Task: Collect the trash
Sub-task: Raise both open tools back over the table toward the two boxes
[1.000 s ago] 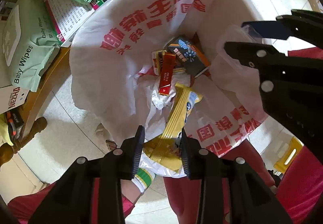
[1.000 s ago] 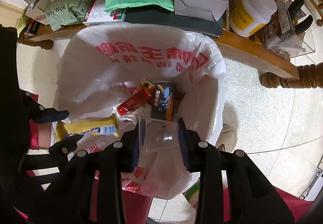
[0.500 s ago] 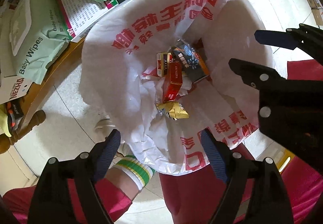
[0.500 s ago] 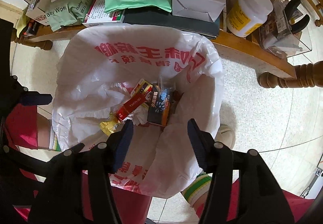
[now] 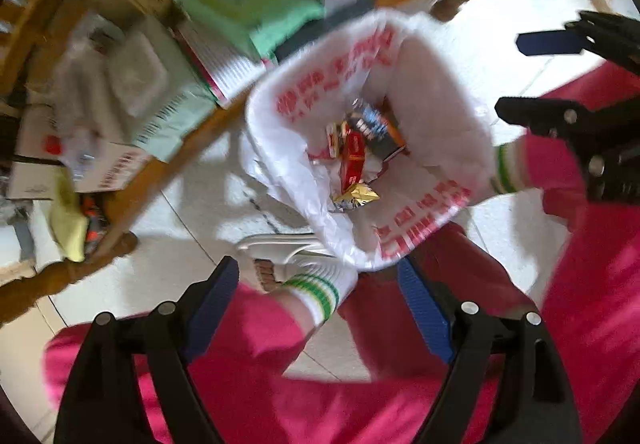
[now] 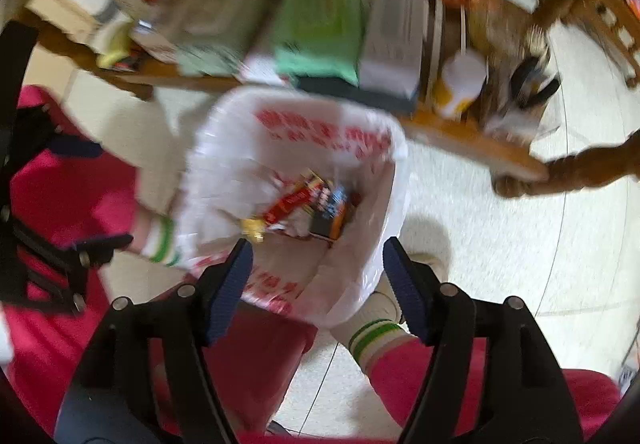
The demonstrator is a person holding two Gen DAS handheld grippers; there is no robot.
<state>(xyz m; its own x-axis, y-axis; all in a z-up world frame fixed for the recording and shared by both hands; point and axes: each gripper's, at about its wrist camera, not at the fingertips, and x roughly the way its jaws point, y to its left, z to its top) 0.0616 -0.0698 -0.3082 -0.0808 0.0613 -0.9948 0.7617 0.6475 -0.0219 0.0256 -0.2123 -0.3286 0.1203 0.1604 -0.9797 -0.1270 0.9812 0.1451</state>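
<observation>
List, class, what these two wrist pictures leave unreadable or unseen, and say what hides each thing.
- Red print on the white plastic bin bag: motion blur, both views.
- Labels on the green wipes packs and the white bottle with yellow label on the wooden table: blurred.
- Bag's bottom: covered by the red carton and gold foil wrapper.
- Right gripper, jaws opening, nothing between them: its body is cut by the frame edge.

Pale tiled floor [image 5: 500, 24] carries white bag-lined bin [image 5: 440, 84] w/ wrappers inside; wooden worktop [image 6: 460, 132] beside it holds green wipe packs [image 6: 320, 32], boxes, white bottle [image 6: 460, 84].
</observation>
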